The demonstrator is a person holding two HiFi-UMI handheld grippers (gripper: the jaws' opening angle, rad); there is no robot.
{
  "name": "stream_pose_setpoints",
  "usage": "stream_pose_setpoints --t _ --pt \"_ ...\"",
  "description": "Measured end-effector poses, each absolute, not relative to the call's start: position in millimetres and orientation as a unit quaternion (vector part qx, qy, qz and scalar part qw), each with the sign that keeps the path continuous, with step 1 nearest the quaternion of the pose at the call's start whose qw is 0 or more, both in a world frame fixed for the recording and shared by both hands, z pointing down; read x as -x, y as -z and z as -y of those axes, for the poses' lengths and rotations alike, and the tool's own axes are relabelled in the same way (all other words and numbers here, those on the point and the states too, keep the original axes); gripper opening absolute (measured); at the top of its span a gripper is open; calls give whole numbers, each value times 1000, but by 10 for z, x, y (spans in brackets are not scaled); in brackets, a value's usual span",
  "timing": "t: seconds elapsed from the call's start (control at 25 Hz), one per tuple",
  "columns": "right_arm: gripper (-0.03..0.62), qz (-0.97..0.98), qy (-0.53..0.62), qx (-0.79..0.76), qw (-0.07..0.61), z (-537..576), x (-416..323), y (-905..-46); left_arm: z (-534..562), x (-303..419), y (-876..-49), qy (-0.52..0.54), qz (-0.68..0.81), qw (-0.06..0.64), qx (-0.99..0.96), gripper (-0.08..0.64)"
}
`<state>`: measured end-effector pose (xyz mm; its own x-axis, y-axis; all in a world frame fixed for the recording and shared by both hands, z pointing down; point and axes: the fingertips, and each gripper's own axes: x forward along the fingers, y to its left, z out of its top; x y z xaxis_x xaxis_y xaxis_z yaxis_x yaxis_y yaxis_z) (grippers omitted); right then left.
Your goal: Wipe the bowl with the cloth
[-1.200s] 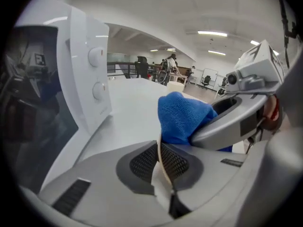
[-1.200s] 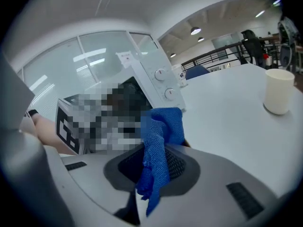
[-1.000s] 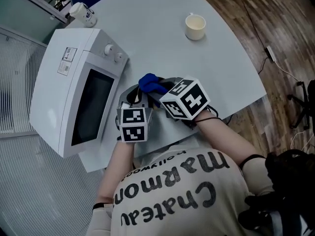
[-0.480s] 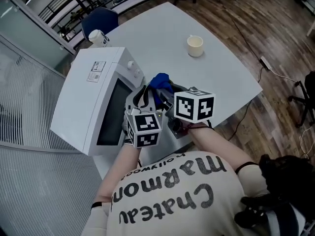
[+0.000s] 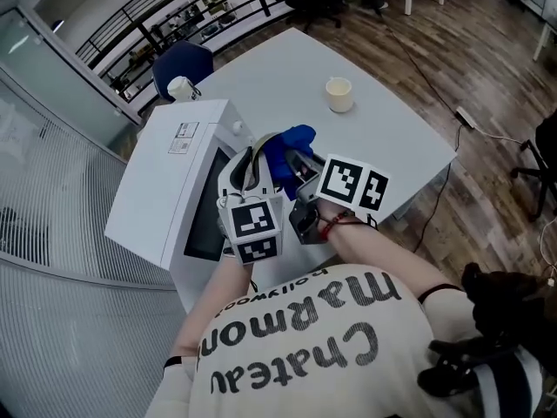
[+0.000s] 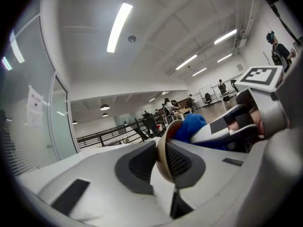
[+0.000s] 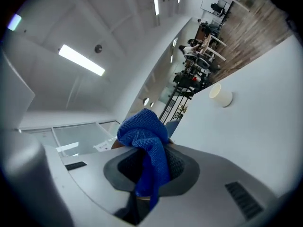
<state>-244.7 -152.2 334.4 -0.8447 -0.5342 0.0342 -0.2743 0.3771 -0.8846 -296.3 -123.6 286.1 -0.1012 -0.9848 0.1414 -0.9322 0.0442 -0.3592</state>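
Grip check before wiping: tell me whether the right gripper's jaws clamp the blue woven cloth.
Yes, the blue woven cloth hangs pinched between the dark pads of the right gripper.

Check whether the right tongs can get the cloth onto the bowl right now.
Probably yes. The left tongs, whose jaws have just been opening, hold the bowl by its rim right beside the cloth in the right tongs, with nothing between them.

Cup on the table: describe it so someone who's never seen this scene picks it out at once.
Start at the white microwave on the left of the pale grey table in the head view. To its right, on bare tabletop near the far edge, stands the cup. It is small, cream and open-topped, standing alone, unlike the white container behind the microwave's far corner.
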Motion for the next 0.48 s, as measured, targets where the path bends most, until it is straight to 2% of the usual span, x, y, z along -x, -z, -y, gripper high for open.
stream_pose_setpoints --t 0.28,0.48 --pt "57 -818 464 306 147 1742 2056 -3302 1464 2884 -2708 124 -732 29 670 58" --pt "57 -836 439 296 149 1897 1817 -3126 1675 2723 -2651 111 -736 31 667 53"
